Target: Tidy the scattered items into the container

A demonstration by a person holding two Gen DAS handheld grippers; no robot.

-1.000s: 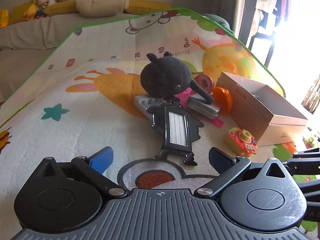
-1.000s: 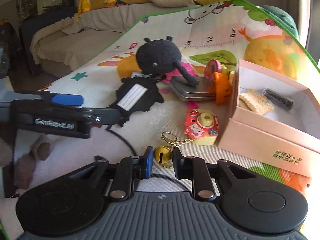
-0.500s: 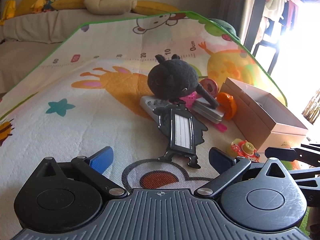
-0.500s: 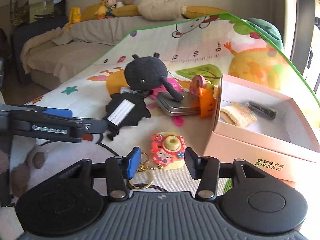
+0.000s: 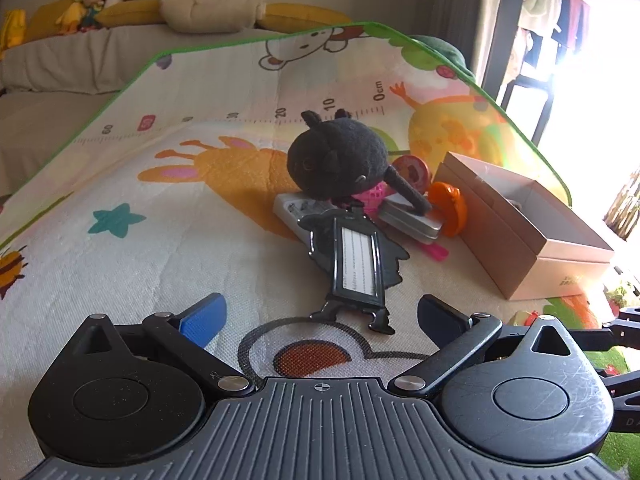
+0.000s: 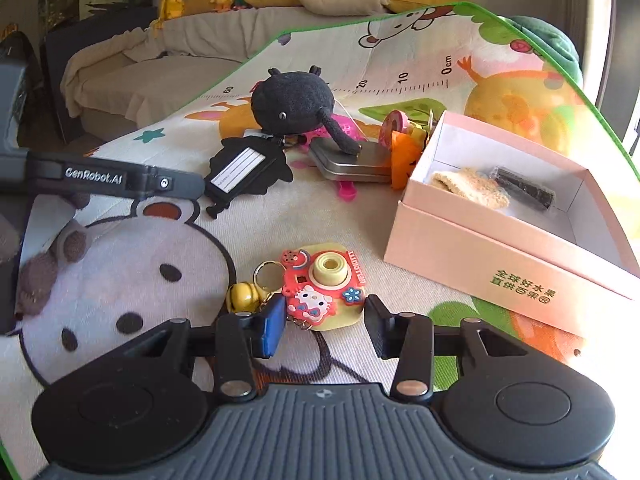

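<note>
A pink open box (image 6: 500,240) sits on the play mat at the right; it holds a beige cloth (image 6: 470,186) and a dark packet (image 6: 524,188). It also shows in the left wrist view (image 5: 520,240). My right gripper (image 6: 322,326) is open, its fingers either side of a red toy-camera keychain (image 6: 322,288) with a gold bell (image 6: 242,296). My left gripper (image 5: 320,316) is open and empty, just short of a black luggage tag (image 5: 356,260). Behind the tag are a black plush (image 5: 338,160), a metal tin (image 5: 408,220) and an orange toy (image 5: 450,208).
A white remote (image 5: 292,210) lies under the plush, and a pink toy (image 6: 346,128) and a round pink item (image 6: 394,126) lie beside it. A sofa (image 6: 160,80) with soft toys runs along the far edge of the mat.
My right gripper let go of the gold bell, opened, and moved to straddle the toy camera. My left gripper drifted slightly, staying open.
</note>
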